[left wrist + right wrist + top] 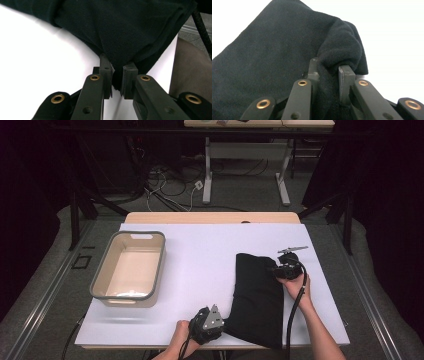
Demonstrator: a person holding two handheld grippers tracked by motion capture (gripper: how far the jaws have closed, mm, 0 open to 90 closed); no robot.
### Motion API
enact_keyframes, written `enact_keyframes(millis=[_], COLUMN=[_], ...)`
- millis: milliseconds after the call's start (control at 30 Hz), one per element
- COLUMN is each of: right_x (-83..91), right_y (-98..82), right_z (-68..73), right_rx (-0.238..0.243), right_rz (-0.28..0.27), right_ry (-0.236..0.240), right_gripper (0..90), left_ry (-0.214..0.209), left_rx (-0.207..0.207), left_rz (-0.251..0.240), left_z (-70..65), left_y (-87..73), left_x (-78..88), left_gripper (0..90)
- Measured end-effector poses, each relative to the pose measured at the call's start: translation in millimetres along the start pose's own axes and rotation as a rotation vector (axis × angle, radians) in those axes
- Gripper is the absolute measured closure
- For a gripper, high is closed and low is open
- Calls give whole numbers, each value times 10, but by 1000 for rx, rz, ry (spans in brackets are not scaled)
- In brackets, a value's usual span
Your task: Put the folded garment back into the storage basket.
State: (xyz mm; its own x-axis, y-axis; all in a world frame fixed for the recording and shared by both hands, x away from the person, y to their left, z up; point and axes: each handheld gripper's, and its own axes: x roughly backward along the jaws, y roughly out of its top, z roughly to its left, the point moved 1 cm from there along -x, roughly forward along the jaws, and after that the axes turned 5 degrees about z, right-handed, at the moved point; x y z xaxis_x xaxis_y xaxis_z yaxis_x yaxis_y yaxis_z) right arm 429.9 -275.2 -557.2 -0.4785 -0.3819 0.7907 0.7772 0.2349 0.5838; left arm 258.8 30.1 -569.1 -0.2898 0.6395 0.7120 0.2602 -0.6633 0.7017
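A folded black cloth (pixel 259 297) lay on the white table (pixel 200 270), right of centre, well apart from the beige tub with a grey rim (pixel 131 266) at the left. The left gripper (pixel 216 322) pinched the cloth's near left corner, its jaws pressed on a fold of fabric. The right gripper (pixel 276 269) gripped the far right corner, with bunched cloth clamped between its jaws.

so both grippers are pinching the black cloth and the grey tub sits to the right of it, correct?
Not quite. The grey tub sits to the left of the black cloth, as the high view shows. The rest holds: the left gripper and the right gripper each pinch the cloth.
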Motion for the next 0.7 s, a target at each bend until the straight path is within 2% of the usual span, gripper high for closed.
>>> enact_keyframes(millis=[233,500,600,667,700], right_x=[-49,-226,-294,-294,-278], right_y=[47,195,232,231,228], right_z=[139,423,500,512,494], right_rx=[44,135,152,169,171], right_rz=[-18,-45,-15,4,15], right_ry=[10,26,44,30,25], right_gripper=[771,771,752,720,675], left_ry=[35,91,93,86,80], left_rx=[15,49,60,68,72], left_rz=[1,19,28,36,44], left_z=[33,81,86,87,89], left_y=[-114,-318,-369,-371,-363], left_x=[150,352,369,359,361], left_gripper=[831,829,823,811,789])
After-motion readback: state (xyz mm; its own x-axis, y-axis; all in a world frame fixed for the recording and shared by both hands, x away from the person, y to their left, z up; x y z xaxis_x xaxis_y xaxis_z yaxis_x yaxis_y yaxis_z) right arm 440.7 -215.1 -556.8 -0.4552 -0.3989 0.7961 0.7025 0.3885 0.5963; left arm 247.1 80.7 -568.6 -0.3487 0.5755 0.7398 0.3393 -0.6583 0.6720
